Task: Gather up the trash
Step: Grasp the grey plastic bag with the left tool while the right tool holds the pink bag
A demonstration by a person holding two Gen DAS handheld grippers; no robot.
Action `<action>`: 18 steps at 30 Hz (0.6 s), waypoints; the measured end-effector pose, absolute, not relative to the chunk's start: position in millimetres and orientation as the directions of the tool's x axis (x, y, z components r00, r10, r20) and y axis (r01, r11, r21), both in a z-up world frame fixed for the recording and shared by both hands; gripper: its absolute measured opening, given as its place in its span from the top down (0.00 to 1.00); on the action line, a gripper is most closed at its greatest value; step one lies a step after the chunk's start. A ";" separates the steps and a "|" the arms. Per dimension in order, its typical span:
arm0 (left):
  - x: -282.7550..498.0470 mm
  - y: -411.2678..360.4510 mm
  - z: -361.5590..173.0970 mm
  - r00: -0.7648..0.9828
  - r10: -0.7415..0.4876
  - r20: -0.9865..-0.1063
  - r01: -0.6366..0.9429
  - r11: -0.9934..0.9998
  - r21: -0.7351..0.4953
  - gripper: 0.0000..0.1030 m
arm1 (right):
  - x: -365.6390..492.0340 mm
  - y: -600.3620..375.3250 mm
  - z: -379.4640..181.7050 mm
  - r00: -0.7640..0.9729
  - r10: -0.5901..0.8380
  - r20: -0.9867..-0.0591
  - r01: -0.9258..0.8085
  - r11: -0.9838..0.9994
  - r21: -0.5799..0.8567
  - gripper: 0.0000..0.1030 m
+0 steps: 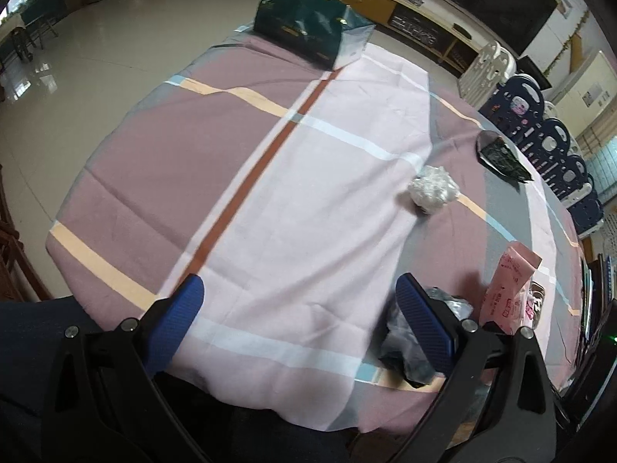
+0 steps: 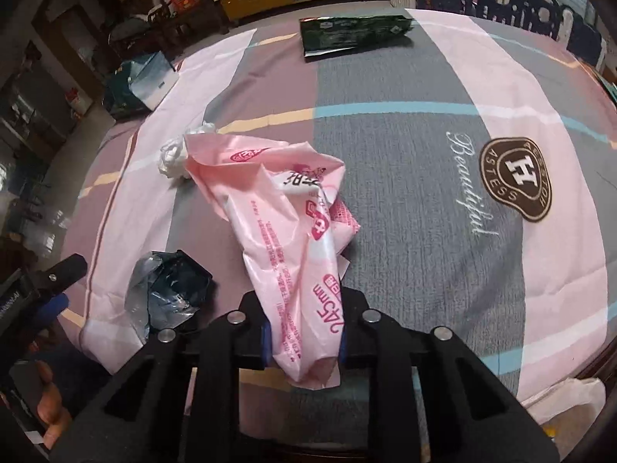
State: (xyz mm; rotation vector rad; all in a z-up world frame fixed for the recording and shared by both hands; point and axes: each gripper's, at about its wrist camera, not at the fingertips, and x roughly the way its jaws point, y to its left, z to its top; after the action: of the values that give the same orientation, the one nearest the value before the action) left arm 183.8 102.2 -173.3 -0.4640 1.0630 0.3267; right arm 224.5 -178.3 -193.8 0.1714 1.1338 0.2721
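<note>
The right gripper, a black two-finger tool with blue pads, is clamped on the lower end of a crumpled pink plastic wrapper with red printing. The wrapper rises forward from between the closed fingers and flops over above the tablecloth, a cloth of pink, mauve and grey blocks crossed by blue, cream and white stripes, with a brown badge and the word "Beautiful" stitched on its grey panel. In the left wrist view the same pink wrapper stands up at the right edge, just past the left tool's right finger.

The left gripper hangs over the near edge of the table with its blue-padded fingers spread wide and nothing between them. Only pale pink cloth lies in the gap.

Just left of the held wrapper, near the table's front edge, lies a crumpled piece of clear and dark plastic film; in the left wrist view it sits behind and partly hidden by the left tool's right finger. Farther out, a scrunched white tissue ball rests on the cloth, just behind the wrapper's top end. Toward the far side lies a flattened dark green foil snack packet. At the far left corner of the table sits a dark teal bag with a pale blue panel.
</note>
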 end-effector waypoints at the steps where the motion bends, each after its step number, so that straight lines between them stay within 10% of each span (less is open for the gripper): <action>1: 185.5 93.6 -173.9 0.461 0.018 -0.887 -0.441 0.872 -0.211 0.04 | 219.8 -185.2 -189.1 0.406 0.307 -0.861 -0.110 0.951 0.288 0.76; 13: 203.0 -5.3 -194.5 0.444 0.079 -0.892 -0.132 0.991 0.022 0.06 | 134.3 -249.7 -157.0 0.496 0.360 -0.790 0.009 0.908 0.419 0.76; 18: 202.4 2.0 -204.7 0.405 -0.009 -0.914 -0.113 0.992 -0.060 0.54 | 127.6 -246.7 -144.6 0.514 0.377 -0.771 -0.007 0.900 0.435 0.76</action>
State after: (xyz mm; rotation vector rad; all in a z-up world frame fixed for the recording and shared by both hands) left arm 202.4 2.0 -204.7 -0.1191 1.1522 0.0660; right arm 127.6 -246.7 -144.6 0.4058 1.0113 0.2382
